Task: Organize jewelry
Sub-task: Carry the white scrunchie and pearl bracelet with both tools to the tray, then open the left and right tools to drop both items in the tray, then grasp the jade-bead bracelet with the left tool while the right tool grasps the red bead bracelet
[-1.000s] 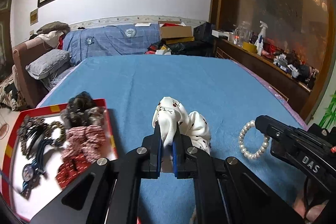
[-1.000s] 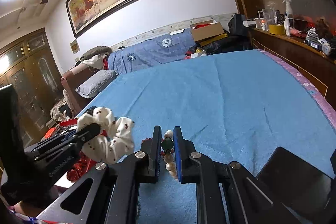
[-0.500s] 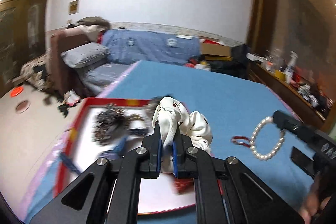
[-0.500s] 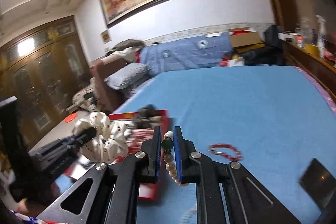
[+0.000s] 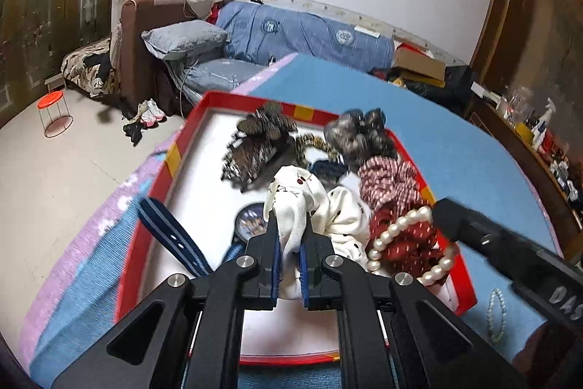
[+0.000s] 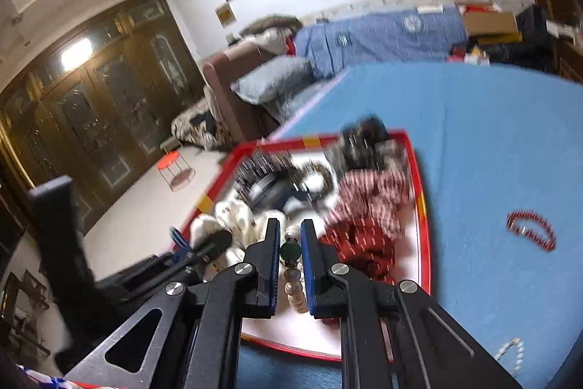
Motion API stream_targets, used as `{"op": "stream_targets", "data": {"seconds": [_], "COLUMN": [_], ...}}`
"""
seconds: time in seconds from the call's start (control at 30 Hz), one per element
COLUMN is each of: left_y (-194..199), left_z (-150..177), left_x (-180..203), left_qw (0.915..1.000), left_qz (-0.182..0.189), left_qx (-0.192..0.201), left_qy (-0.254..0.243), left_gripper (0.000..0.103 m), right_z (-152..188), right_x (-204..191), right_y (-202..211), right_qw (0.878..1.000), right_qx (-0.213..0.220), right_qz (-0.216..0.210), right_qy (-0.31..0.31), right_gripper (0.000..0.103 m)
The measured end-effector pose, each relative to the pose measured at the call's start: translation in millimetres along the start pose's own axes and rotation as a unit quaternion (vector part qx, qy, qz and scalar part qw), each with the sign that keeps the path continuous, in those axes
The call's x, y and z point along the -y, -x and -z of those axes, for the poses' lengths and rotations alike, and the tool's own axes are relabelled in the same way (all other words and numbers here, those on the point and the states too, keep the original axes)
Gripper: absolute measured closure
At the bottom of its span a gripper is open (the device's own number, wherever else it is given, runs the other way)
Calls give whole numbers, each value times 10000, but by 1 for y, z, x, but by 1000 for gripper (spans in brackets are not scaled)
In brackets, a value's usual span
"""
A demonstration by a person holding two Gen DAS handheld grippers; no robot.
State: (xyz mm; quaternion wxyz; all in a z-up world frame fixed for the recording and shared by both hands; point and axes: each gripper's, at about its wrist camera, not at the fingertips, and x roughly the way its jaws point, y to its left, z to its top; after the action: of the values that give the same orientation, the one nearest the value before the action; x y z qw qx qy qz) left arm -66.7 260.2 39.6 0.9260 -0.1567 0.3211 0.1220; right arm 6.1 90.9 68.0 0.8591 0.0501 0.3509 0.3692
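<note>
In the left wrist view, the left gripper pinches a white spotted scrunchie over the red-rimmed tray on the blue worktop, while a pearl bracelet hangs from the right gripper's tip at 3 o'clock. In the right wrist view, the right gripper is clamped on that bracelet's green bead above the tray, with a red bracelet lying on the worktop at 3 o'clock.
</note>
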Motion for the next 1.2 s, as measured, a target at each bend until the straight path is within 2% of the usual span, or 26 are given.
{"op": "stream_targets", "data": {"seconds": [0.03, 0.2, 0.37, 0.5, 0.57, 0.63, 0.8, 0.87, 0.97, 1.07, 1.2], "left_y": [-1, -10, -14, -17, -16, -15, 0, 8, 20, 29, 32], "left_z": [0, -1, -3, -4, -3, -2, -2, -4, -7, -8, -4], "left_x": [-1, 0, 5, 7, 6, 7, 11, 14, 24, 40, 64], "left_qw": [9999, 9997, 9998, 9996, 9995, 9995, 9997, 9998, 9998, 9993, 9979], "left_qz": [94, 116, -50, -173, -190, -197, -241, -199, -78, 83, 306], "left_qx": [-21, -138, -169, -202, -239, -241, -35, 64, 188, 243, 209], "left_qy": [64, 143, 87, 110, 96, 106, 18, 13, -88, -284, -534], "left_gripper": [95, 95, 95, 95, 90, 71, 70, 69, 69, 68, 68], "right_z": [3, 11, 16, 18, 18, 18, 17, 13, 5, -3, -8], "right_x": [7, 20, 18, 26, 29, 30, 34, 45, 71, 123, 183], "right_y": [-6, -13, -16, -23, -24, -21, 9, 28, 48, 62, 50], "right_qw": [9999, 9996, 9991, 9978, 9974, 9974, 9994, 9999, 9990, 9948, 9852], "right_qx": [-80, -215, -263, -522, -591, -626, -316, -93, 134, 175, -368], "right_qz": [10, 91, 325, 396, 388, 354, 101, 80, 382, 844, 1544], "right_qy": [-68, -148, 32, -83, -105, -81, -90, -110, -199, -536, -644], "right_gripper": [90, 90, 89, 89, 88, 83, 82, 76, 60, 60, 60]}}
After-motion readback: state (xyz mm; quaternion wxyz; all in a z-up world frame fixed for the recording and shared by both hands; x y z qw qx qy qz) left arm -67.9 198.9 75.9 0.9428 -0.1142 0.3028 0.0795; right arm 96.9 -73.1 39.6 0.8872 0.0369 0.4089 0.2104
